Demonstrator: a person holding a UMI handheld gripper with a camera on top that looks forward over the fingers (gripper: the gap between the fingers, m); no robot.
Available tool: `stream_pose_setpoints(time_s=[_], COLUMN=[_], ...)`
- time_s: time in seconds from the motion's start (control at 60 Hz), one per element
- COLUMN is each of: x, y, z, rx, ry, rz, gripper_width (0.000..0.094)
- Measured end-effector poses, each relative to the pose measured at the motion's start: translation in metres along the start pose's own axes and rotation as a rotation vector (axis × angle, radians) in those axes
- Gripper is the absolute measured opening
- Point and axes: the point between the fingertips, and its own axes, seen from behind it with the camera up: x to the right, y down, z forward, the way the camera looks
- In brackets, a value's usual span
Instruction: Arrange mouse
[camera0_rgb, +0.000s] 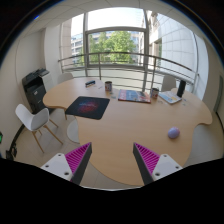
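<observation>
Table (120, 130) tan wood; mouse (173, 132) purple; mat (88, 107) black, pink-edged; chair (33, 120) white; finger pads (77, 158) magenta.

The wooden table (125, 125) is mostly bare ahead of the open fingers (79, 158), giving unobstructed passage. Obstacles: black mouse mat (88, 107) on the left, purple mouse (174, 132) on the right, mug (108, 87) and laptop (171, 95) (far edge).

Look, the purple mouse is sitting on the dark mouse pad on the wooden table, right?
Not quite. The gripper view shows the purple mouse sitting on the bare wooden table, far from the dark mouse pad. The open tool holds nothing.
</observation>
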Motion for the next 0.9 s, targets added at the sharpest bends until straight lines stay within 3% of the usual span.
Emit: stream_pose_setpoints(time_s=[0.15, 0.283, 0.567, 0.9], x=[0.079, 0.171, 0.317, 0.351], y=[0.062, 0.085, 0.069, 0.033], z=[0.025, 0.06, 0.166, 0.239], rx=[-0.074, -0.073, -0.026, -0.02], ry=[0.084, 0.172, 0.228, 0.221], rz=[0.041, 0.034, 0.135, 0.229], gripper_width=[0.0847, 0.0846, 0.0846, 0.0836])
